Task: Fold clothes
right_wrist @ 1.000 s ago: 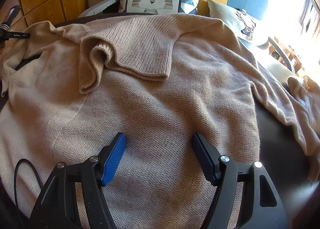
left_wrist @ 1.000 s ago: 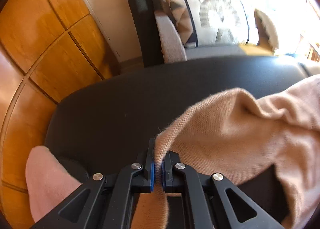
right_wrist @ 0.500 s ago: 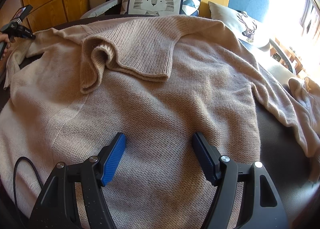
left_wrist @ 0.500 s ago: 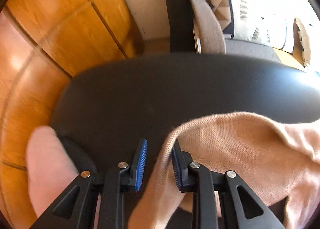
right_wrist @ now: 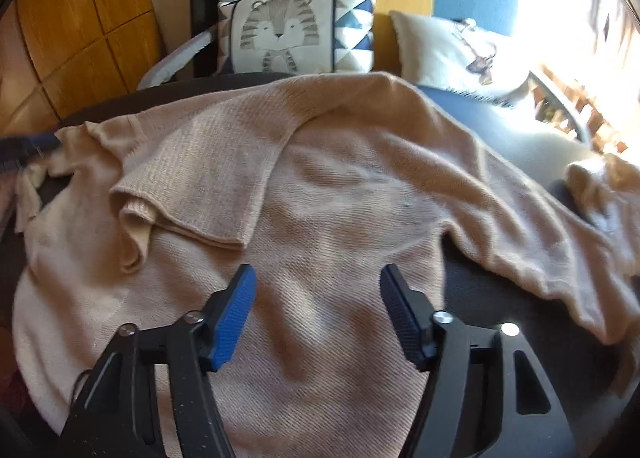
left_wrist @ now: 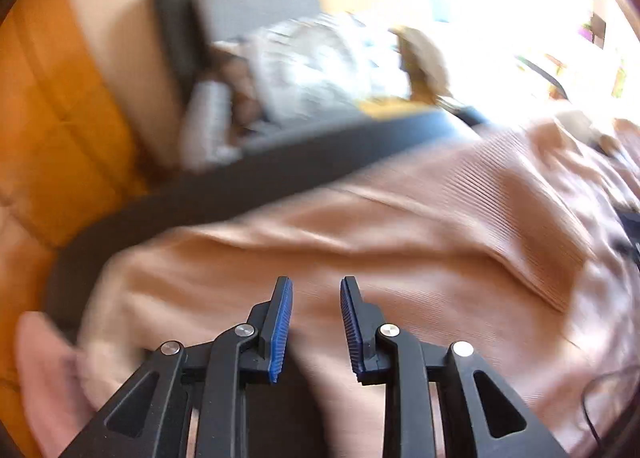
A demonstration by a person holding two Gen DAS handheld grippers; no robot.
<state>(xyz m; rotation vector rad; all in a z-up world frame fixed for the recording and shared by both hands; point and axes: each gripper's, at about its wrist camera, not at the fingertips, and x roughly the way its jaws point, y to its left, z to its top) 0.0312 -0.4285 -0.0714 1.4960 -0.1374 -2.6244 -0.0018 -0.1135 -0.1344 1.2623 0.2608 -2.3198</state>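
Note:
A beige knit sweater (right_wrist: 340,198) lies spread over the black round table (right_wrist: 500,298). One sleeve (right_wrist: 200,186) is folded across its chest and the other sleeve (right_wrist: 540,242) trails to the right. My right gripper (right_wrist: 318,278) hovers over the lower body of the sweater. Its jaws are closing, with no fabric pinched between them. The left wrist view is blurred. In it my left gripper (left_wrist: 316,290) stands open above the sweater (left_wrist: 400,250), and nothing sits between its blue pads (left_wrist: 280,330). A hand (left_wrist: 44,370) shows at the lower left.
Behind the table stands a sofa with a tiger cushion (right_wrist: 288,34) and a deer cushion (right_wrist: 460,50). Wooden panelling (right_wrist: 80,18) fills the left. Another beige piece of fabric (right_wrist: 600,182) lies at the table's right edge. A thin black cable (left_wrist: 600,398) hangs at the lower right.
My left gripper opened, let go of the sweater's edge and swung right, from the bare table to over the sweater. My right gripper shifted slightly and its jaws narrowed.

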